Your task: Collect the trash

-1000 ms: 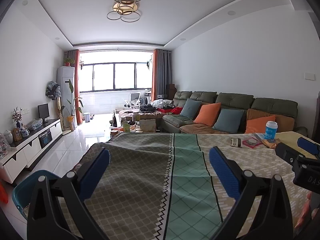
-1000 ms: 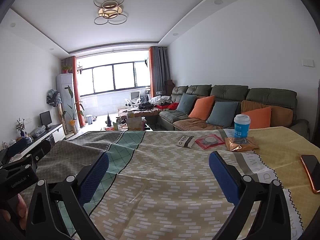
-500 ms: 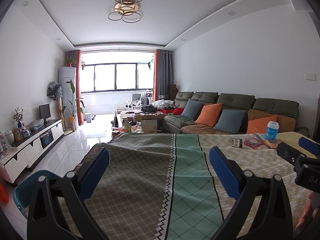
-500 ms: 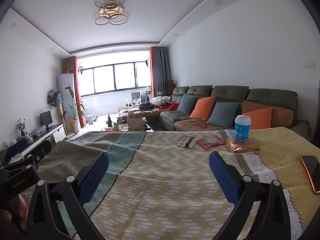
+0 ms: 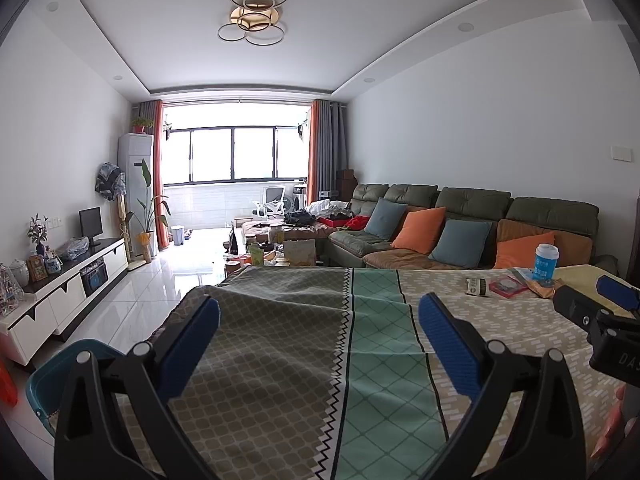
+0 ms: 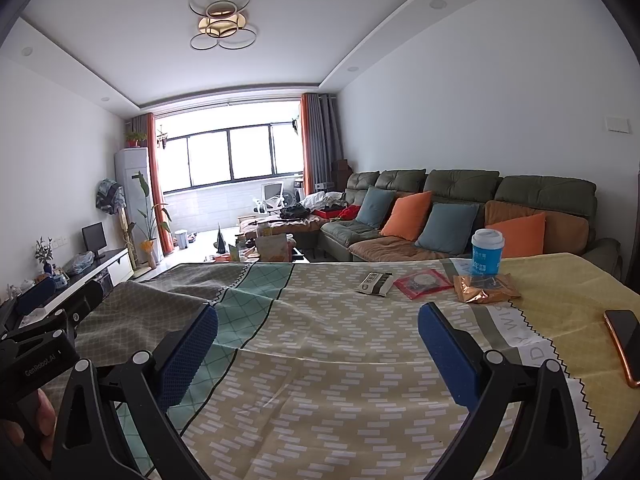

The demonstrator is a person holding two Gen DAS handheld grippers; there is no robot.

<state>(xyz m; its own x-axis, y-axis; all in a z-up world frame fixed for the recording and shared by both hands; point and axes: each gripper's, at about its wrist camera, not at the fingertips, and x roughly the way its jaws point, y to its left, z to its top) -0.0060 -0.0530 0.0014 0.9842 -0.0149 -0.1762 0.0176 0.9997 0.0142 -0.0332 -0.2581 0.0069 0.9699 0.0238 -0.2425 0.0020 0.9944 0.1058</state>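
Left gripper [image 5: 319, 322]: blue pads spread wide, nothing between them, held over the grey and green part of the cloth.
Right gripper [image 6: 318, 330]: pads spread wide too, empty, over the beige brick-patterned part of the cloth.
Worktop [image 6: 320, 360]: covered by a patchwork cloth, grey at the left, green stripe, beige, yellow at the right.
Trash: four pieces in a row near the far edge, well ahead of both grippers.
Dark wrapper [image 6: 374, 283]: lies flat, leftmost of the row.
Red packet [image 6: 423, 282]: flat, just right of the wrapper.
Gold bag [image 6: 485, 289]: crumpled, just right of the packet.
Cup [image 6: 487, 251]: blue with a white lid, upright, just behind the bag.
Phone [image 6: 626, 342]: lies on the yellow part at the right edge, apart from the trash.
Bin [image 5: 56, 372]: teal, on the floor left of the worktop.
Sofa [image 6: 460, 208]: green, behind the worktop, with orange and blue cushions.
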